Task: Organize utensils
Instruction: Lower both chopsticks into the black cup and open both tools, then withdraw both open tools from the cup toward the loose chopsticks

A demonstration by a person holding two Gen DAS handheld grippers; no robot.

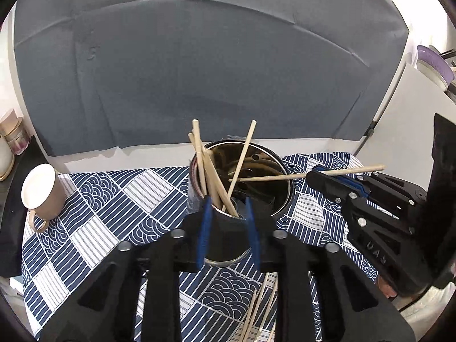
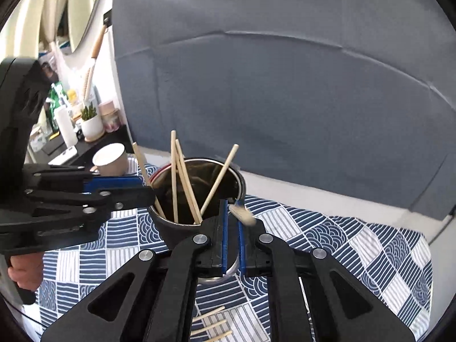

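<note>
A steel utensil holder [image 1: 258, 168] [image 2: 196, 171] stands on the blue patterned cloth and holds several wooden chopsticks [image 1: 211, 171] [image 2: 182, 176]. My left gripper [image 1: 228, 205] is shut on the holder's near rim, one blue pad inside and one outside. My right gripper [image 1: 315, 171] [image 2: 232, 203] is shut on one chopstick [image 1: 285, 176], held level with its tip over the holder's mouth. That chopstick's end shows blurred in the right wrist view [image 2: 242, 213]. More loose chopsticks [image 1: 259, 307] [image 2: 209, 325] lie on the cloth in front.
A beige cup [image 1: 40, 191] [image 2: 109, 159] lies tipped at the cloth's left. A grey backdrop [image 1: 199, 71] rises behind. A black side table with bottles and a potted plant [image 2: 91, 122] stands left. Purple-rimmed bowls [image 1: 433, 68] sit far right.
</note>
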